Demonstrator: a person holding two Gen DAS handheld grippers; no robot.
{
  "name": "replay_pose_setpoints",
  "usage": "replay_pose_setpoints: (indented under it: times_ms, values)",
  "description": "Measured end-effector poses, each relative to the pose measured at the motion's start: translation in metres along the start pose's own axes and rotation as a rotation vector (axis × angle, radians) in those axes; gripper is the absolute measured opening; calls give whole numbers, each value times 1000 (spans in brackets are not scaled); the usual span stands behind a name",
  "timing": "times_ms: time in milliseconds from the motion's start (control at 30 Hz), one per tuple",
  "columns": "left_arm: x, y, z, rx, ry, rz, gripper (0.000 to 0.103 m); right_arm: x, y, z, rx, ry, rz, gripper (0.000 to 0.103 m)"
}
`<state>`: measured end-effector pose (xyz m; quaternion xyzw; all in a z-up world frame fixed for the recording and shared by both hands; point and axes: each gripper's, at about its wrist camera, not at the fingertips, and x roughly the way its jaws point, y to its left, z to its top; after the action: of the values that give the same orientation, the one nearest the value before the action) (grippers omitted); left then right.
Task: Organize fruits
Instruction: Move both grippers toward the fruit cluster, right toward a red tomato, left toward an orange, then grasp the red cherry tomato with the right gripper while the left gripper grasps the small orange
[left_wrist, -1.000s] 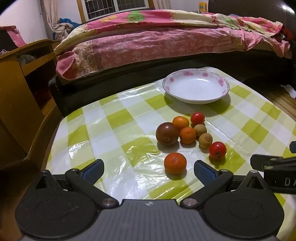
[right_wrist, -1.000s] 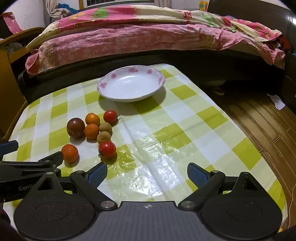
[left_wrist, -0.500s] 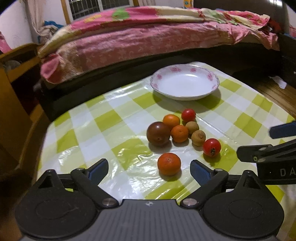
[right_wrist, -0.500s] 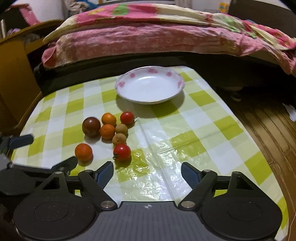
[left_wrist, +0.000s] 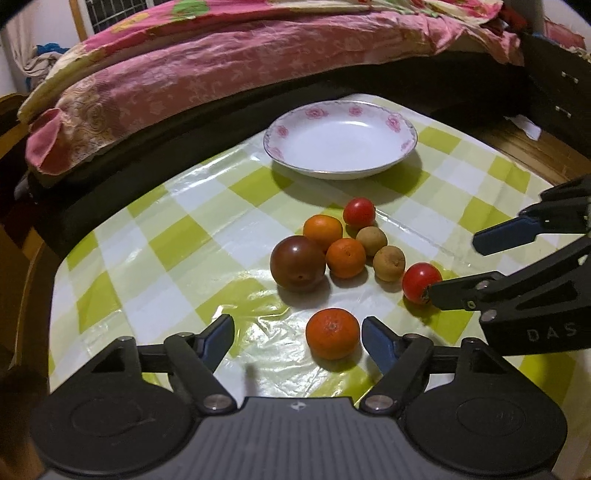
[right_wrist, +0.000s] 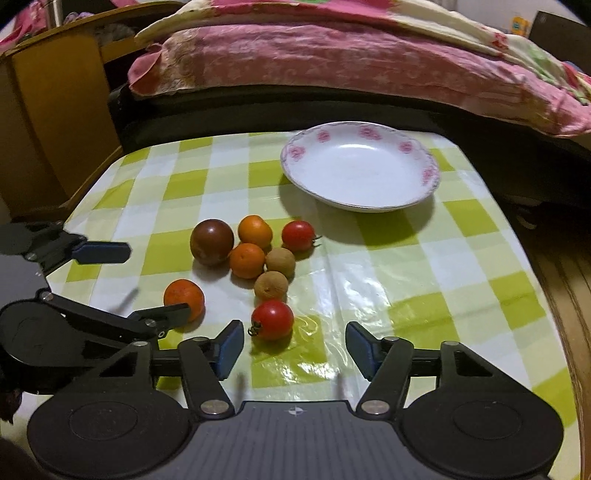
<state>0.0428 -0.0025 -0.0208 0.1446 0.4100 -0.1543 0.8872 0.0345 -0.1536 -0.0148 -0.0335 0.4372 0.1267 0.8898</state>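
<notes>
Both tools are low over the tabletop (left_wrist: 177, 236), which wears a glossy green-and-white checked cloth. The left hand-held gripper (left_wrist: 297, 341) has its blue-padded fingers spread wide, and the nearest orange (left_wrist: 332, 333) sits between them, just beside the right-side pad (left_wrist: 376, 341) and well clear of the other; nothing is clamped. The right hand-held gripper (right_wrist: 294, 349) is spread just as wide, with the near red tomato (right_wrist: 272, 319) lying just ahead of its fingers, closer to the left pad (right_wrist: 231, 347), and not pinched either.

Behind those two, the rest of the fruit huddles in a loose cluster: a dark reddish-brown plum-like fruit (left_wrist: 297, 263) on the left, two more oranges (left_wrist: 323, 231) (left_wrist: 345, 257) pressed close beside it, two small tan round fruits (left_wrist: 372, 240) (left_wrist: 388, 263) to their right, and a second red tomato (left_wrist: 359, 213) at the far end nearest the dish. The white bowl (left_wrist: 400, 125) with pink roses round its rim stands further back on the cloth, apart from the cluster, with nothing in it.

Beyond the tabletop runs a bed (left_wrist: 207, 70) piled with pink quilts, and a wooden cabinet (right_wrist: 55, 110) stands off to the left
</notes>
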Motion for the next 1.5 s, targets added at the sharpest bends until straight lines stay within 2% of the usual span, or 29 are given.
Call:
replay_pose_setpoints:
  times_ms: [100,233,433,800,1100,1500]
  values:
    - [6,0,-2,-10,17,-30,74,9,-1,3,-11,17,26,50]
    - [11,-2,-3,-7,23,-66,71,19,0,5,-31,44,58,39]
    - [16,-2,-2,-36,34,-121,56,23,-1,8,-26,54,103,26]
    - [23,-7,4,-32,44,-166,41,29,-5,11,-19,60,114,25]
    - [19,-2,11,-65,31,-193,40,27,-10,13,2,76,111,24]
    - [22,-2,48,-71,-42,-199,40,12,-27,34,72,0,113,24]
